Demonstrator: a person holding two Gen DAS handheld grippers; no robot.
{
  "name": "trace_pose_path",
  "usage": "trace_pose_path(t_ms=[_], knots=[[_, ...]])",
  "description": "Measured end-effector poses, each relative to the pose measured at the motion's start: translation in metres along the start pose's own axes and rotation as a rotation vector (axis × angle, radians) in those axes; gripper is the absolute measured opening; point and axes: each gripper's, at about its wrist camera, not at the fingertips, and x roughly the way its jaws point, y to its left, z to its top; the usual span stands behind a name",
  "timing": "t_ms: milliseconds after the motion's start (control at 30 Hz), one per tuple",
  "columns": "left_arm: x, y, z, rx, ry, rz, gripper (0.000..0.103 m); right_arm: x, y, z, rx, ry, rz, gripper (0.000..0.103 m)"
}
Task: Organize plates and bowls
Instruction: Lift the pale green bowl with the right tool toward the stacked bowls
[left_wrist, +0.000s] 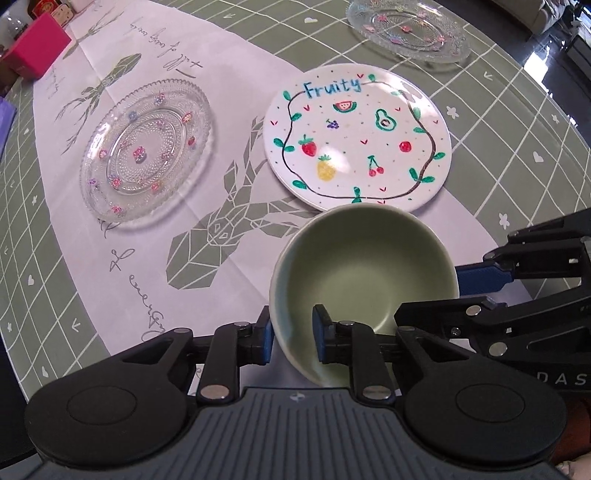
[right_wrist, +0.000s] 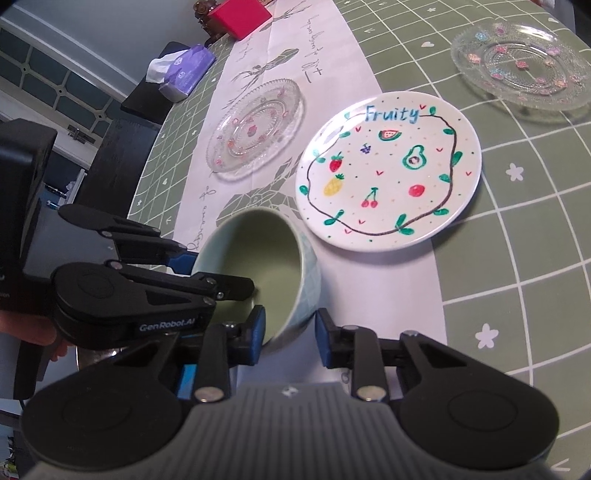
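Where bowl (left_wrist: 364, 271) tilts, fruit plate (left_wrist: 357, 137) beside

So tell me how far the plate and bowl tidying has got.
Nothing looks stacked yet. In hand: the green bowl, tilted, with the left gripper clamped on its near rim and the right gripper straddling its wall, contact unclear. Left: the Fruity plate and two glass plates lie apart on the table.

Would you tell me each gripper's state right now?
Left gripper: shut on the green bowl.
Right gripper: astride the bowl's rim; grip cannot be told.
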Motion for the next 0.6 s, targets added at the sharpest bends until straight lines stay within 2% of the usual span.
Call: trace_pose_path(t_ms=[100, 300, 467, 600], knots=[[-0.005, -0.001, 0.001, -0.002, -0.010, 0.002, 0.016, 0.000, -0.006, 0.000, 0.039, 0.006, 0.003, 0.023], [-0.010, -0.007, 0.001, -0.002, -0.013, 0.025, 0.014, -0.002, -0.010, -0.001, 0.071, 0.017, 0.008, 0.019], [-0.026, -0.006, 0.002, -0.021, -0.025, 0.029, 0.010, -0.007, -0.012, -0.001, 0.091, 0.019, 0.033, 0.016], [-0.044, -0.010, 0.004, -0.008, -0.028, 0.065, 0.010, -0.016, -0.005, 0.001, 0.077, 0.010, 0.048, 0.014]])
